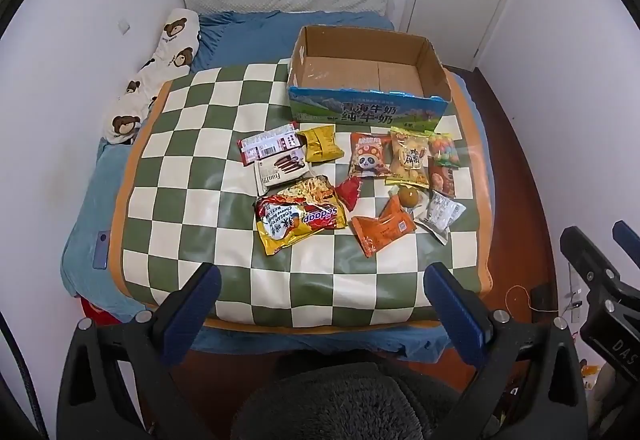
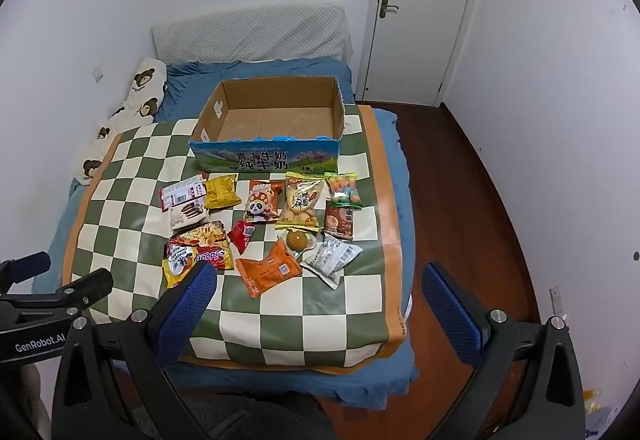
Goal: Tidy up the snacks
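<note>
Left wrist view: left claw wide apart, nothing between pads, hanging over near edge of checked mat on bed. Snacks in loose cluster mid-mat, all outside box, which sits just behind them, open-topped, nothing inside. Noodle pack nearest on left: big, crinkly, contents prob. brittle, so pinch by sealed end, not across middle. Orange pouch nearest centre, soft foil, likely light & slippery; grab at crimped seam. Wafer pack flat & stiffish, overlapping red-white pack, so lift top one first. Yellow pack just in front of box wall. Plenty of bare mat on left side for approach; mat over soft bedding, so pressing down prob. sinks.

Right wrist view: right claw also spread wide, empty, above near mat edge. Left finger pad overlaps corner of noodle pack in frame; contact can't tell. Panda pack, biscuit bag & candy bag in row close to box front, little gap there, so lift up & over wall rather than slide. Clear pouch w/ round snack small, may roll. White pouch & small red pack light, thin. Right mat edge near bed edge, floor beyond; keep packs from sliding off there.
</note>
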Demonstrator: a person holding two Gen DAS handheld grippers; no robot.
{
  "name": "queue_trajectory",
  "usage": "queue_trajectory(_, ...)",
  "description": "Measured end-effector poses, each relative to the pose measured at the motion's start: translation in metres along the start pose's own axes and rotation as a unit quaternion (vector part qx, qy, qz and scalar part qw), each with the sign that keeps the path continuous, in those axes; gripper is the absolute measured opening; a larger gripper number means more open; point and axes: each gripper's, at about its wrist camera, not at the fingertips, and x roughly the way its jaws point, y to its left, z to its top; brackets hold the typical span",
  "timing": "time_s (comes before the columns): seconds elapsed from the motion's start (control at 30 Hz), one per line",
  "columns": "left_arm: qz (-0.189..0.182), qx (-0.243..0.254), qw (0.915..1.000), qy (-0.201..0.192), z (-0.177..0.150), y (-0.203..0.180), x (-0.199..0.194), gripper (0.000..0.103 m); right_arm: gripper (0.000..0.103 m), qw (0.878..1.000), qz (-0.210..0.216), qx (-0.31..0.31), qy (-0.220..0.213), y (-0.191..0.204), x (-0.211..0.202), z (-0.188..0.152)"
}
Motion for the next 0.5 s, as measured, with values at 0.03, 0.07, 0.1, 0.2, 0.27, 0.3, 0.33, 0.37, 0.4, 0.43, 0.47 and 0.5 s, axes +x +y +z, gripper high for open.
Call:
queue_trajectory(0.03, 0.000, 0.001, 1.0000, -0.001, 0.0007, -0.0006, -0.0008, 0.103, 0.103, 1.000, 0.000, 0.001, 0.000, 0.0000, 0.0002, 0.0000)
queue_trajectory(0.07, 0.001, 0.002, 1.0000, -0.002, 0.0011, -0.0006, -0.0018, 0.103, 0.103, 1.000, 0.000, 0.000, 0.000, 0.0004, -0.0004, -0.0003)
queue_trajectory(0.1, 0.000, 0.003, 1.0000, -0.002, 0.0013, -0.0007, -0.0017, 0.103, 0.103, 1.000, 0.000, 0.000, 0.000, 0.0002, 0.0000, 0.0002)
queue_trajectory(0.2, 0.000, 0.001, 1.0000, -0.002, 0.0019, -0.0021, -0.0036, 0.103, 0.103, 1.000, 0.002, 0.001, -0.001, -0.0006, -0.0006, -0.0003)
queue_trajectory(0.27, 0.002, 0.003, 1.0000, -0.005, 0.0008, -0.0017, -0.0020, 0.103, 0.103, 1.000, 0.001, -0.001, -0.003, 0.0012, -0.0041, -0.0029)
queue_trajectory(0.3, 0.002, 0.003, 1.0000, -0.007, 0.0011, -0.0020, -0.0025, 0.103, 0.103, 1.000, 0.002, 0.001, -0.002, 0.0003, -0.0030, -0.0019)
queue_trajectory(0.33, 0.001, 0.003, 1.0000, -0.008, 0.0014, -0.0015, -0.0035, 0.103, 0.103, 1.000, 0.002, 0.002, -0.002, 0.0007, -0.0028, -0.0013)
queue_trajectory(0.37, 0.001, 0.003, 0.9999, -0.010, 0.0018, -0.0013, -0.0042, 0.103, 0.103, 1.000, 0.001, 0.003, -0.003, 0.0010, -0.0038, -0.0003)
queue_trajectory(0.4, 0.000, 0.002, 0.9999, -0.011, 0.0020, -0.0017, -0.0045, 0.103, 0.103, 1.000, 0.002, 0.004, -0.003, 0.0014, -0.0048, -0.0003)
queue_trajectory(0.43, -0.001, 0.002, 0.9999, -0.012, 0.0028, -0.0002, -0.0067, 0.103, 0.103, 1.000, 0.002, 0.004, -0.002, 0.0013, -0.0055, 0.0002)
queue_trajectory(0.47, -0.001, 0.002, 0.9999, -0.013, 0.0031, 0.0004, -0.0075, 0.103, 0.103, 1.000, 0.003, 0.004, -0.003, 0.0019, -0.0060, -0.0003)
queue_trajectory(0.5, -0.001, 0.001, 0.9999, -0.013, 0.0033, 0.0005, -0.0080, 0.103, 0.103, 1.000, 0.002, 0.004, -0.003, 0.0021, -0.0059, 0.0002)
